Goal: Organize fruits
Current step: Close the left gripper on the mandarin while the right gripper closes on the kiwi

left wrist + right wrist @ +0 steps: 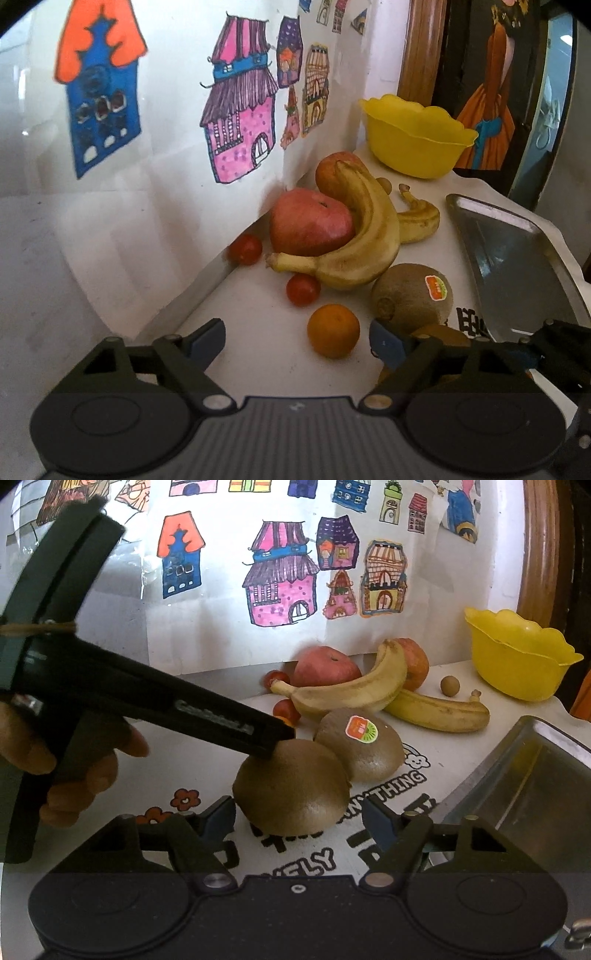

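Observation:
My left gripper is open, and a small orange lies just ahead between its fingers, nearer the right one. A stickered kiwi sits to its right. In the right wrist view my right gripper is open with a plain kiwi between its fingertips, not squeezed. The left gripper's black finger reaches in from the left over this kiwi's top. The stickered kiwi lies just behind. Two bananas, two red apples and cherry tomatoes lie near the wall.
A yellow bowl stands at the back right, and a steel tray lies at the right. A small brown round fruit sits by the bananas. The wall with house drawings bounds the left. A hand holds the left gripper.

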The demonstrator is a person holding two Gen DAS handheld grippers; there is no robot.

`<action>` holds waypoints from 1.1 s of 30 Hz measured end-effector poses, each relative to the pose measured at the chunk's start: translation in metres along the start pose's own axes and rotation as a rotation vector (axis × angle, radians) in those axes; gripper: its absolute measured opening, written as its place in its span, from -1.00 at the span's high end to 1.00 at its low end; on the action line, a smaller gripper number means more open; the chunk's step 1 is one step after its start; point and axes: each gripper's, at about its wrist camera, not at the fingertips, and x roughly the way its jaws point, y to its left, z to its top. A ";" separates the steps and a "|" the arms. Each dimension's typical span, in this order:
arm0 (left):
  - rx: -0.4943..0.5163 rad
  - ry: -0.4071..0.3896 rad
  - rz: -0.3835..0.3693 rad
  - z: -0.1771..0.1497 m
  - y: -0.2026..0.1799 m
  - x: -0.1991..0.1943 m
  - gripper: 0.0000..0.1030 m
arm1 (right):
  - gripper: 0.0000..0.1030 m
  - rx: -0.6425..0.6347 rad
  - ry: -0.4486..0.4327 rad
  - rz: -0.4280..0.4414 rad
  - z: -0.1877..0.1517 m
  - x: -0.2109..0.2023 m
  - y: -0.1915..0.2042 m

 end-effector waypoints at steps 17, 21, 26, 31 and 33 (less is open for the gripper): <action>-0.011 0.006 -0.113 0.003 0.001 0.013 0.12 | -0.32 0.008 0.007 0.012 0.002 0.008 0.002; -0.019 0.008 -0.135 0.003 0.001 0.013 0.31 | -0.32 0.008 0.007 0.012 0.002 0.008 0.002; -0.031 0.001 -0.137 0.000 0.002 0.011 0.33 | -0.30 0.011 0.006 0.012 0.003 0.008 0.001; -0.038 0.001 -0.119 -0.003 0.002 0.005 0.34 | -0.29 0.030 0.001 0.021 0.003 0.006 -0.001; -0.045 0.001 -0.114 -0.004 0.003 0.003 0.34 | -0.28 0.045 -0.001 0.028 0.002 0.004 -0.002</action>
